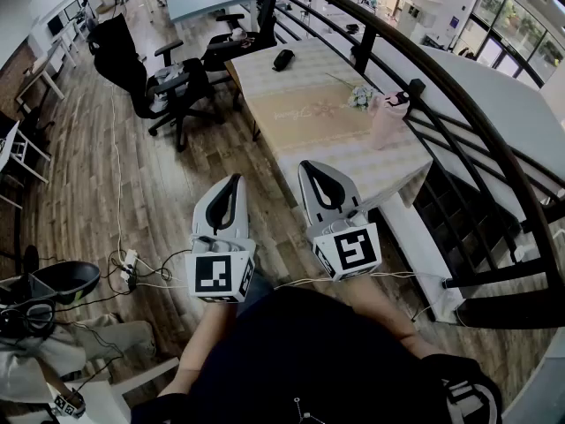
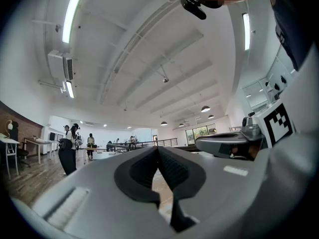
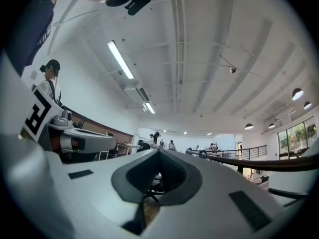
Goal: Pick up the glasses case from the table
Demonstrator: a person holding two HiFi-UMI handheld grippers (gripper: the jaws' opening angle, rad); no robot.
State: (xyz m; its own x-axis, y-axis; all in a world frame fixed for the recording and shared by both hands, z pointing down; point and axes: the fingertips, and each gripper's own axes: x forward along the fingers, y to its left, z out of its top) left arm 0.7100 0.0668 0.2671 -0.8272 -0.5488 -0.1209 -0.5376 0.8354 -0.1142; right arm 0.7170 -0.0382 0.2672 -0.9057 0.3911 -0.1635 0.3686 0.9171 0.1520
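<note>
Head view: task not started. Left gripper (image 1: 231, 182) and right gripper (image 1: 309, 168) were both held low, close to the person's body, well short of the table (image 1: 309, 113). Left gripper view: jaws together, nothing between them. Right gripper view: same, jaws closed and empty, both pointing out across the room rather than at the table.

Small dark oval item (image 1: 282, 59) lay at the table's far end, well apart from both grippers. That was probably the glasses case, too small to be sure. It sat flat on the cloth, alone, with the flowers (image 1: 359, 97) and pink bottle (image 1: 388, 120) nearer the railing side.

Done: nothing. Left: walk up to the table, open one gripper, reach to the far end, close on the case, lift. All of it remained, judging by this layout.
</note>
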